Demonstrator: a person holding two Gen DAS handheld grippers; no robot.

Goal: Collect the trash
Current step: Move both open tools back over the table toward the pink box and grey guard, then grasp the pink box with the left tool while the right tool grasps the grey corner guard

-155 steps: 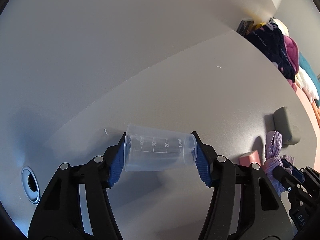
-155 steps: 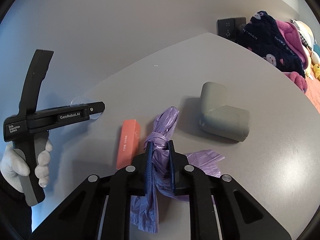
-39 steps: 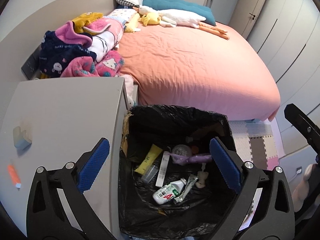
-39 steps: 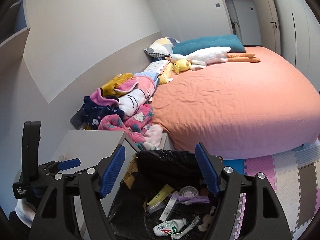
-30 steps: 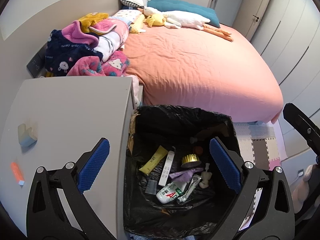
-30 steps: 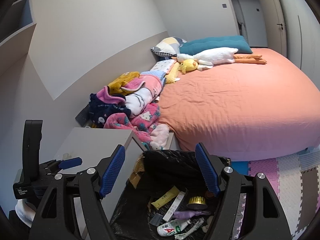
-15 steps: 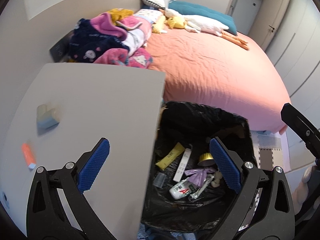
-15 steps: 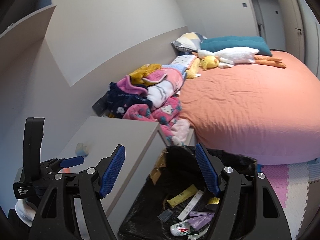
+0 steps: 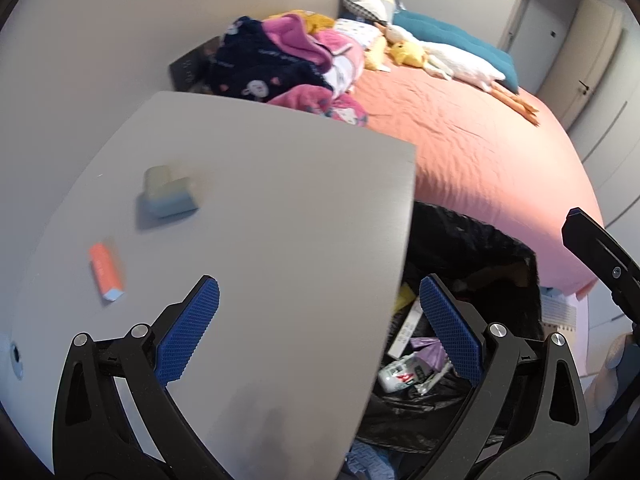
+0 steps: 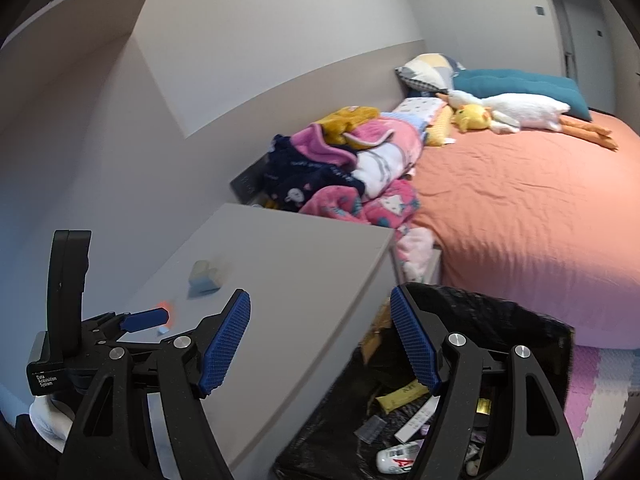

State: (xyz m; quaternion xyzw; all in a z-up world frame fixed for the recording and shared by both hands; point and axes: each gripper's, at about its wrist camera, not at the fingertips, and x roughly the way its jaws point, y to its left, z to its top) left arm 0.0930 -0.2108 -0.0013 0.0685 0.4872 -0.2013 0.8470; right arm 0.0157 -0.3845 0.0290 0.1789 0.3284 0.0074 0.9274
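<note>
My left gripper point(image 9: 318, 328) is open and empty over the right edge of the grey tabletop point(image 9: 280, 200). An orange box point(image 9: 105, 267) and a grey corner guard point(image 9: 166, 197) lie on the table at the left. My right gripper point(image 10: 320, 344) is open and empty between the table point(image 10: 288, 272) and the black-lined trash bin point(image 10: 512, 328). The bin point(image 9: 472, 240) holds several pieces of trash, among them a white bottle point(image 9: 398, 372) and a purple bag point(image 9: 430, 350). The left gripper point(image 10: 144, 318) also shows in the right wrist view, beside the orange box point(image 10: 164, 307).
A bed with an orange sheet point(image 9: 480, 152) stands behind the bin, with a heap of clothes point(image 9: 280, 64), pillows and soft toys point(image 10: 508, 114) along it. Foam floor tiles point(image 10: 600, 392) lie to the right. A cable hole point(image 9: 15, 362) sits at the table's left.
Both grippers, open and empty, have swung left from above the bin toward the table. The table now fills more of both views and the bin has slid right.
</note>
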